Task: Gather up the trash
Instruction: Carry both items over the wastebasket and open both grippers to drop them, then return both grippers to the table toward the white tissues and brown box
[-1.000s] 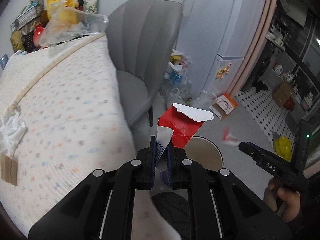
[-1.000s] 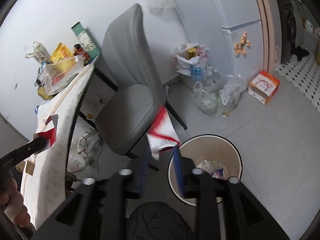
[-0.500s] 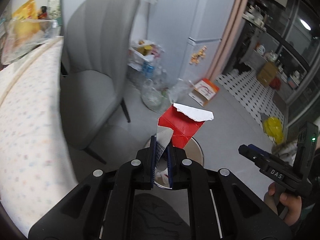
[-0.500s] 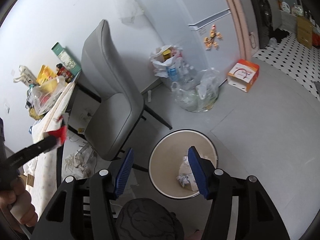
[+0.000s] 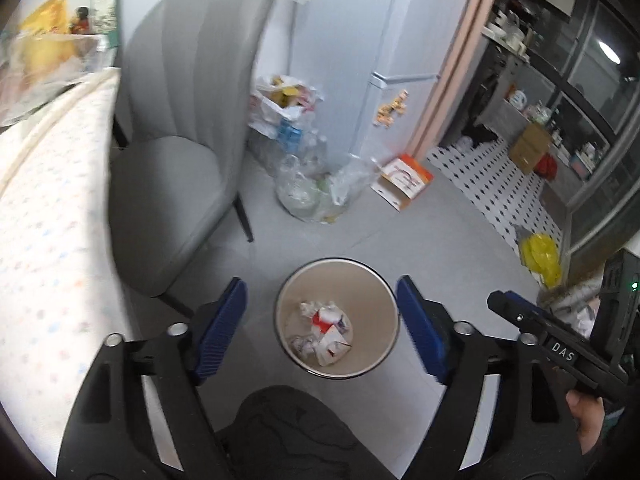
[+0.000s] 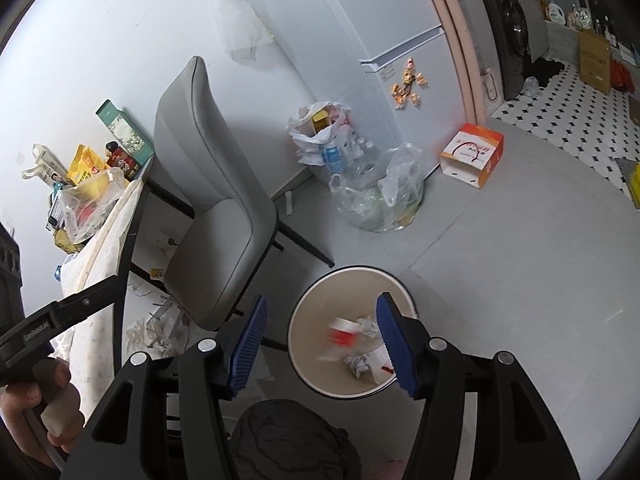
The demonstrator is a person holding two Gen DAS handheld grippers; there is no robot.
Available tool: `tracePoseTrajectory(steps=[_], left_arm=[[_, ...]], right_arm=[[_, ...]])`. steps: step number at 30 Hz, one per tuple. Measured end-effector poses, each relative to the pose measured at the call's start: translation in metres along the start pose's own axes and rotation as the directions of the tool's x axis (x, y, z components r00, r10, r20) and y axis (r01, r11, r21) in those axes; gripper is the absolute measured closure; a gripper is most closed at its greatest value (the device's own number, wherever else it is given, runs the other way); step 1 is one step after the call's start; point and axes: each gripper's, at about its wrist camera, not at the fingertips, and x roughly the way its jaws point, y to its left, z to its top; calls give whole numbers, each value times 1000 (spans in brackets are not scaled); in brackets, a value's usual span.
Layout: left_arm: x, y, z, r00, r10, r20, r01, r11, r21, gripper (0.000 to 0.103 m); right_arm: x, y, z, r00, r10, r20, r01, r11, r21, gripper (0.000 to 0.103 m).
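A round beige trash bin [image 5: 336, 260] stands on the grey floor right under both grippers. My left gripper [image 5: 320, 282] hangs over it, its jaws opening wide with nothing between them. Crumpled white and red paper scraps [image 5: 326, 328] lie at the bottom of the bin. In the right wrist view my right gripper [image 6: 322, 298] is open and empty above the same bin [image 6: 352, 268], where a blurred red and white paper [image 6: 340, 334] is dropping inside. Each gripper shows from the side at the edge of the other's view.
A grey upholstered chair [image 5: 180, 140] stands left of the bin beside a table with a dotted cloth [image 5: 48, 220]. Plastic bags of bottles [image 5: 304, 184] and an orange box [image 5: 404, 180] sit by the fridge [image 6: 380, 40]. Crumpled paper [image 6: 156, 332] lies under the table.
My left gripper swung from the table to over the bin, then opened and let the red and white paper fall in. My right gripper dropped its scrap earlier and stays open.
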Motion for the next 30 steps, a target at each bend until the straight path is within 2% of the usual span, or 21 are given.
tracePoseTrajectory(steps=[2, 8, 12, 17, 23, 30], left_arm=[[-14, 11, -2, 999, 10, 32, -9, 1000, -27, 12], [-47, 44, -7, 995, 42, 88, -34, 996, -88, 7], [-71, 69, -13, 989, 50, 140, -29, 989, -148, 6], [-96, 100, -23, 978, 79, 192, -40, 980, -196, 6], [-122, 136, -40, 966, 113, 231, -50, 964, -260, 6], [-149, 178, -62, 955, 136, 265, -36, 936, -350, 6]], right_arm=[[3, 7, -2, 1000, 13, -6, -13, 1000, -11, 42], [11, 44, -4, 999, 38, -28, -40, 996, -75, 36], [4, 76, -5, 999, 49, 2, -49, 990, -129, 20], [-1, 113, -10, 997, 73, 2, -71, 981, -179, 13], [-3, 157, -22, 997, 80, -16, -81, 962, -262, 8], [-5, 201, -40, 994, 104, -44, -113, 936, -333, 8]])
